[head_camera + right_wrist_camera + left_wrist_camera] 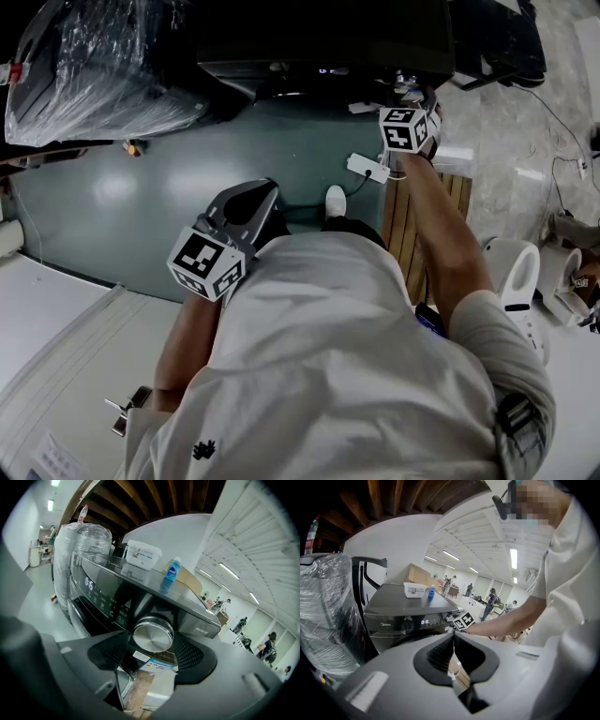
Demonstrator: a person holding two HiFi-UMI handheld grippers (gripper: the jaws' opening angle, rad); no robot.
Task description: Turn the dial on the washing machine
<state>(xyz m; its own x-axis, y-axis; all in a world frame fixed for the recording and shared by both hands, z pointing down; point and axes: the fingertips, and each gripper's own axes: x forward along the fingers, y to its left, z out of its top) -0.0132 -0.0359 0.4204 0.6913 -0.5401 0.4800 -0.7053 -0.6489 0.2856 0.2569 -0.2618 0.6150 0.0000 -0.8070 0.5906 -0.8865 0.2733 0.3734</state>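
A dark grey washing machine (pixel 319 37) stands ahead, its lit display (pixel 89 584) at the panel's left. Its round silver dial (pixel 153 633) sits on the panel's right end. My right gripper (pixel 151 645) is up against the panel with the dial between its jaws. They stand wide, and a thin gap shows at the left pad (pixel 115 652). In the head view this gripper (pixel 413 92) reaches the machine's front right. My left gripper (pixel 453 641) is shut on nothing and held low and back, and it shows by my body in the head view (pixel 265 192).
A plastic-wrapped appliance (pixel 103 66) stands left of the machine. On the machine's top are a white box (pixel 143 555) and a blue bottle (pixel 172 571). A power strip (pixel 367 169) and wooden slats (pixel 403 225) lie on the floor to the right.
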